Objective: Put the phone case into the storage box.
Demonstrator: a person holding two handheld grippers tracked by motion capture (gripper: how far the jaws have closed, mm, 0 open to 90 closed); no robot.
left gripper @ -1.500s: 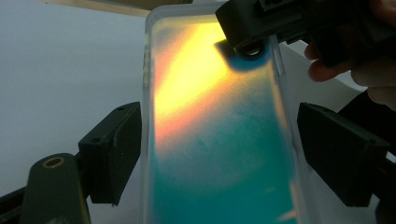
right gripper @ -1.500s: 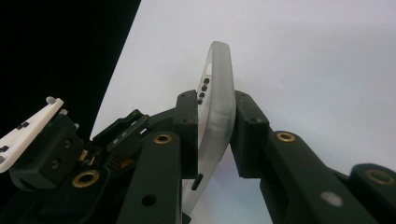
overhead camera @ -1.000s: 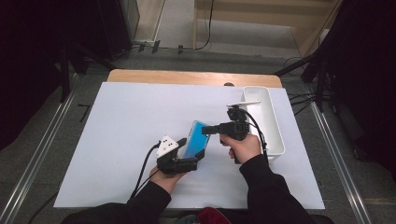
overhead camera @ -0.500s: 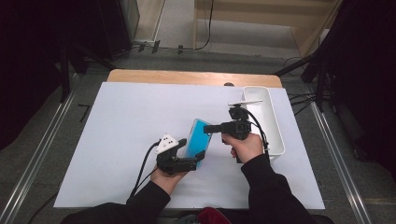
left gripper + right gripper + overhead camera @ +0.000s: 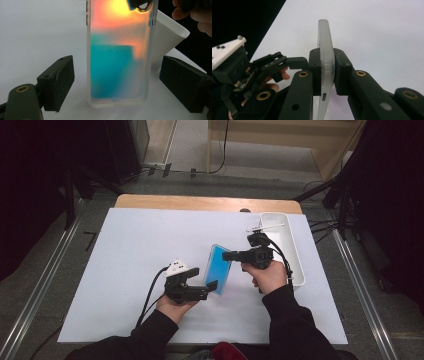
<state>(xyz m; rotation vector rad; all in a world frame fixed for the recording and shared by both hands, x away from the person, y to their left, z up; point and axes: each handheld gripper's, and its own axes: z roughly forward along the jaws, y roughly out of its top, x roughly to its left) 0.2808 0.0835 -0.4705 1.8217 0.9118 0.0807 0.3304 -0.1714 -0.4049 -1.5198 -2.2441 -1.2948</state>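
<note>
A phone in a frosted clear case with a blue and orange back is held up on edge above the white table sheet. My right gripper is shut on its upper part; in the right gripper view both pads of the right gripper press the case's thin edge. My left gripper is open at the phone's lower end. In the left gripper view the phone stands between the wide jaws of the left gripper, with a gap on each side.
A long white bin stands at the right side of the table behind the right hand, with a thin tool lying across its far end. The bin's wall rises just behind the phone. The table's wooden far edge shows beyond the sheet.
</note>
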